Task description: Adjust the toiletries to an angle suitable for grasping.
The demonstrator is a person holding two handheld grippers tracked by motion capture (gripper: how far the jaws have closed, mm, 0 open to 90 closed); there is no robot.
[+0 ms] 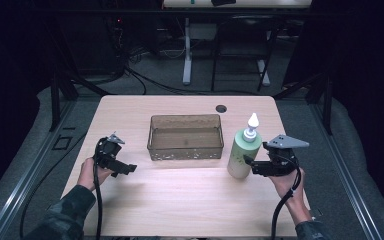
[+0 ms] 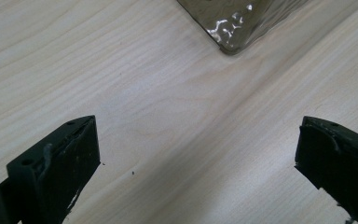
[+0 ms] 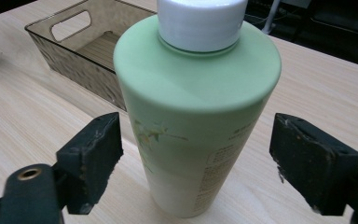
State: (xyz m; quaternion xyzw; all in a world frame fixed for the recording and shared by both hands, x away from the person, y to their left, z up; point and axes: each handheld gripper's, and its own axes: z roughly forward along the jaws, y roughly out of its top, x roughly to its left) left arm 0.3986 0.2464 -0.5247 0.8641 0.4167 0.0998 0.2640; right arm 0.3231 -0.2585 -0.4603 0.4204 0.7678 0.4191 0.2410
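1. Green pump bottle [image 1: 242, 152] upright on the wooden table [image 1: 180, 200], at right, just beside the right end of the smoky plastic bin [image 1: 185, 136].
2. Right gripper [image 1: 249, 161] level at the bottle's near-right side, jaws spread to either flank of the body, a gap visible on both sides in the right gripper view [image 3: 196, 140]; not pressing.
3. Left gripper [image 1: 131, 169] at near left, released, jaws wide apart over bare wood [image 2: 198, 154], a bin corner [image 2: 235, 28] just beyond.

Clear brownish bin [image 1: 185, 137] on wooden table [image 1: 180, 195], seemingly empty.
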